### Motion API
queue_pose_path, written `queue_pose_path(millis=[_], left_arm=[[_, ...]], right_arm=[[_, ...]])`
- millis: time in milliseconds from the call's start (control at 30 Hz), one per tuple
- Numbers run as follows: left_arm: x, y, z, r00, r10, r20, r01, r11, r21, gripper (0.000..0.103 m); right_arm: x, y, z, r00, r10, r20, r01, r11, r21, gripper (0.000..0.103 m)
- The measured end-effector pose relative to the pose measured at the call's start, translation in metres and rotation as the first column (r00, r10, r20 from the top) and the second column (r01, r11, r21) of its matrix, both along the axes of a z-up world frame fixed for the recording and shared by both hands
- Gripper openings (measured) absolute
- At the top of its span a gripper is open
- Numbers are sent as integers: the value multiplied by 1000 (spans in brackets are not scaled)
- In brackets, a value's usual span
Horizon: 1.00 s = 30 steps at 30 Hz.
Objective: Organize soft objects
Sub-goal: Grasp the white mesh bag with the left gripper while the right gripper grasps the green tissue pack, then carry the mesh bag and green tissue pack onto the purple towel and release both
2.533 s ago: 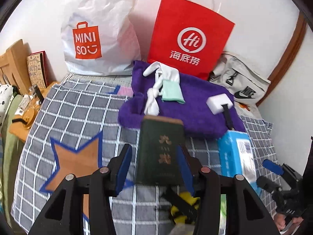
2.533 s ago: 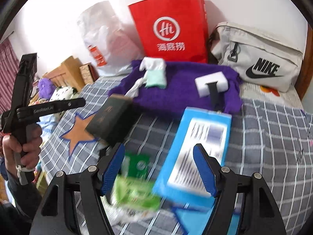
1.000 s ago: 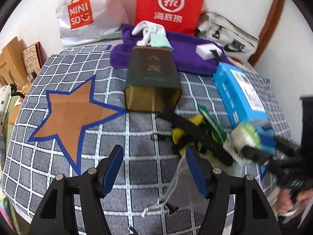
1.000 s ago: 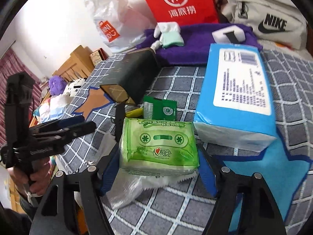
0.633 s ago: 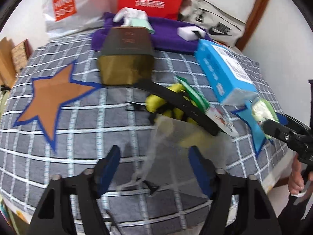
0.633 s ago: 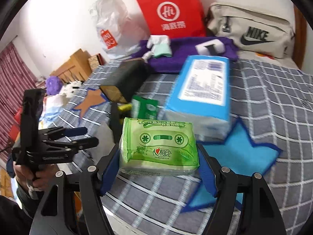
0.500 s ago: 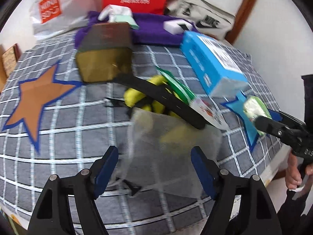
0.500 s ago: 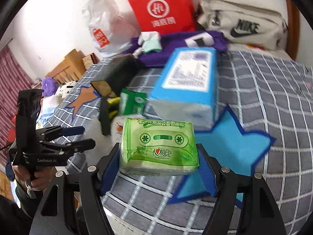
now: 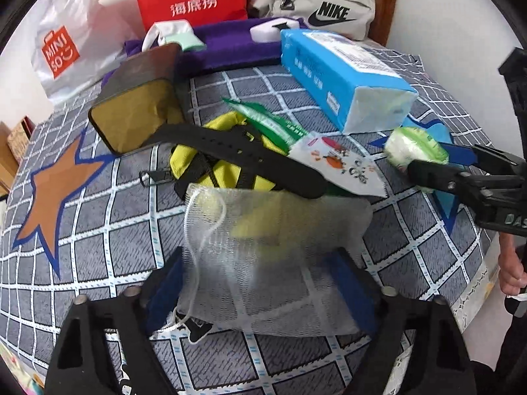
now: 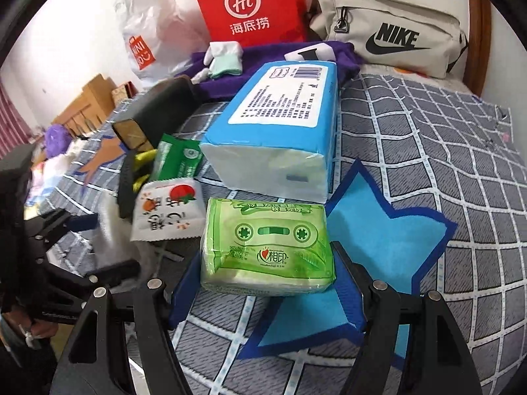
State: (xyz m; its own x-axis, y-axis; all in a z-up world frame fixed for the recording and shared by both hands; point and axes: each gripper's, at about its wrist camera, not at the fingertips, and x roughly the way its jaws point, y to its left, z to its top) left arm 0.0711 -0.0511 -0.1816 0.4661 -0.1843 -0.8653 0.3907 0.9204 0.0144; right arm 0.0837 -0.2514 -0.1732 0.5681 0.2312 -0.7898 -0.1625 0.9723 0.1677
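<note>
The right gripper has its jaws pinching a green tissue pack, held over a blue star on the checked bedspread. The left gripper has its jaws spread at either side of a white mesh bag that lies between them; whether the pads press it cannot be told. Just beyond the bag lie a black strap across something yellow, a white sachet and a green sachet. Farther, to the right, sits a blue tissue brick, to the left a dark box. Farthest back a purple towel lies before a red bag.
</note>
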Motion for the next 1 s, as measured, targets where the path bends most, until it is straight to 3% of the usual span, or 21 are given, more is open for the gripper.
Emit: queue_pose_path(millis=[133, 200, 367, 400, 500, 1000], left_arm=[[0, 0, 4, 1000, -6, 1, 6, 1000, -5, 50], [-1, 2, 5, 1000, -6, -7, 6, 1000, -20, 32], [-4, 6, 9, 1000, -10, -27, 8, 998, -65, 18], [-6, 7, 10, 1000, -10, -26, 8, 997, -73, 8], [-9, 16, 20, 1000, -5, -26, 2, 993, -121, 8], [1, 69, 61, 989, 146, 30, -137, 968, -212, 7]], right_arm=[[1, 1, 0, 1000, -3, 2, 3, 1000, -10, 73], [0, 1, 0, 1000, -4, 2, 4, 1000, -11, 73], [-1, 3, 1, 1000, -1, 0, 1, 1000, -20, 73], [-2, 4, 2, 1000, 2, 0, -2, 1000, -24, 73], [-4, 4, 4, 1000, 10, -3, -10, 1000, -22, 72], [-12, 9, 35, 997, 51, 54, -51, 999, -13, 72]])
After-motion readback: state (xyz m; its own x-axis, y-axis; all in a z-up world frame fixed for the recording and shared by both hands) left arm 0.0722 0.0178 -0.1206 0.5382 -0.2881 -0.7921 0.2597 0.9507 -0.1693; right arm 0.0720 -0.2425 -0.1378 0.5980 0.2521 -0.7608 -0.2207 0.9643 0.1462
